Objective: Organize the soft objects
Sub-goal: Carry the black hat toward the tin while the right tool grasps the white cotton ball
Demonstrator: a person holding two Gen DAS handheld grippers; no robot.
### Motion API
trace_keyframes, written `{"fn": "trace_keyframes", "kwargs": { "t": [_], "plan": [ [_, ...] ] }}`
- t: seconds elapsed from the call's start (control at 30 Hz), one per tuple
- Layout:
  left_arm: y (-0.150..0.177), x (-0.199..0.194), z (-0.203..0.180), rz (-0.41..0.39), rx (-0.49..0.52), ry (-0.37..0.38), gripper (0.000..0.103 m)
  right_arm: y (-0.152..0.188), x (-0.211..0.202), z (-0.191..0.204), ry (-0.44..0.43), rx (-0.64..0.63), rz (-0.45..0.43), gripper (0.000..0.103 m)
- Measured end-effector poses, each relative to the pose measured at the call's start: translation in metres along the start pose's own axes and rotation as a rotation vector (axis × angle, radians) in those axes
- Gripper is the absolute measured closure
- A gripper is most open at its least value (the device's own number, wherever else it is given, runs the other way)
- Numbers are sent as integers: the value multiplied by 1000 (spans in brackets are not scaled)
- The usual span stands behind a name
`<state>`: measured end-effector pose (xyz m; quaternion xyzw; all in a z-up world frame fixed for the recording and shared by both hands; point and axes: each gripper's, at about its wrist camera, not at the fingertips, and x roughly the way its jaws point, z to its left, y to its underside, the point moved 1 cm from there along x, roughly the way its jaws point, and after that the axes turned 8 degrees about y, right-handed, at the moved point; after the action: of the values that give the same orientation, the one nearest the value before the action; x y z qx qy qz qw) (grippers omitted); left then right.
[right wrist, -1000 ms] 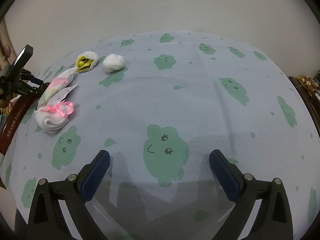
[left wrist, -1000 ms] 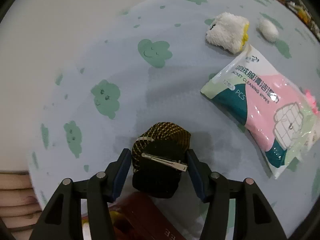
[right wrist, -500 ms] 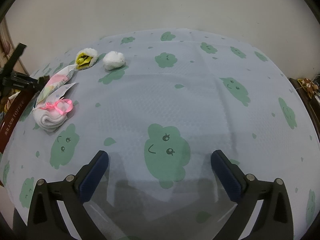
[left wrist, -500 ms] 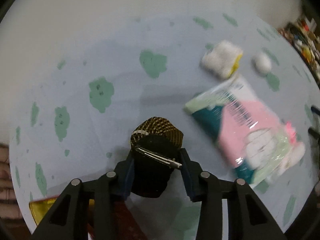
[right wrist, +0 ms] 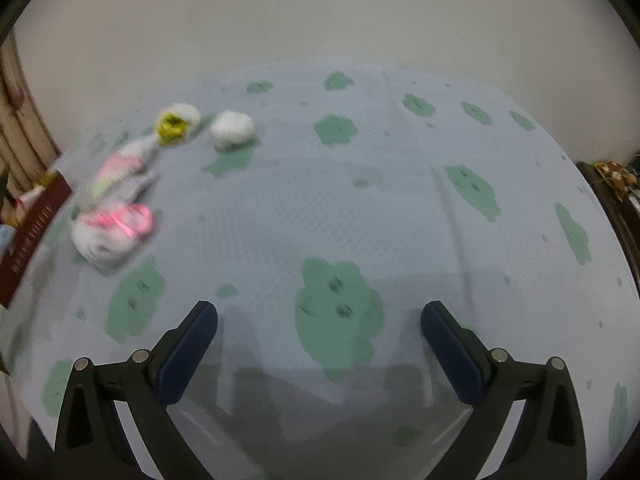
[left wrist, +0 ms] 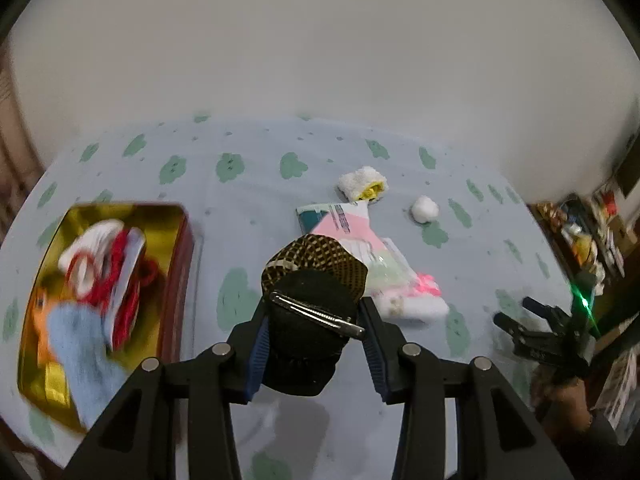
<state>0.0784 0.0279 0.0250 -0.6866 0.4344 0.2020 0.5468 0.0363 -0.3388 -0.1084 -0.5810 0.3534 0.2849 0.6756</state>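
Observation:
My left gripper [left wrist: 314,330] is shut on a black and gold checked hair bow [left wrist: 316,276] with a metal clip, held up above the blue cloud-print cloth. A gold-lined tin [left wrist: 178,256] at the left holds red, white and blue soft items. Beyond the bow lie a pink wipes pack [left wrist: 352,226], a white sock with a pink tie [left wrist: 416,304], a white and yellow rolled cloth [left wrist: 362,184] and a white puff ball [left wrist: 425,209]. My right gripper [right wrist: 320,334] stands open over bare cloth, nothing between its fingers. It also shows at the right of the left wrist view, right gripper [left wrist: 540,332].
The table is round, with a plain wall behind it. In the right wrist view the sock [right wrist: 112,232], pack [right wrist: 120,168], rolled cloth [right wrist: 176,122] and puff ball [right wrist: 232,129] lie far left, and the tin's dark red side [right wrist: 32,232] is at the left edge. Cluttered shelves [left wrist: 588,236] stand at the right.
My left gripper closed on the hair bow, lifted it off the cloth and rolled, bringing the tin into view at the left. The right gripper has kept still.

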Motion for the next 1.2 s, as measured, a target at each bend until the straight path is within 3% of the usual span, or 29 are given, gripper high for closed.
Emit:
{"fn": "trace_keyframes", "kwargs": {
  "t": [0.27,0.37,0.47,0.67,0.7,0.73,0.83,1.1,1.2],
  "plan": [
    [44,-26,-19,-9,-99,63,60,-96,22,41,-119,-95,-58,15],
    [49,-36,-16,-31,-115,48,60,-122,50,57,-118,-138,-22,27],
    [52,-43,-9,-39,-127,26,60,-134,81,69,-94,-163,28,32],
    [61,-56,12,-64,-180,-12,60,-141,101,85,-87,-189,41,35],
    [62,-59,15,-67,-188,-19,60,-143,105,88,-88,-199,48,44],
    [64,-61,19,-72,-195,-25,60,-144,111,91,-86,-212,74,70],
    [68,-75,30,-103,-227,-50,60,-147,112,92,-72,-209,90,79],
    [65,-97,71,-125,-240,-161,60,-115,40,64,-187,-127,-11,79],
    [58,-89,82,-94,-206,-184,59,-95,6,57,-192,-127,-48,79]
  ]
}}
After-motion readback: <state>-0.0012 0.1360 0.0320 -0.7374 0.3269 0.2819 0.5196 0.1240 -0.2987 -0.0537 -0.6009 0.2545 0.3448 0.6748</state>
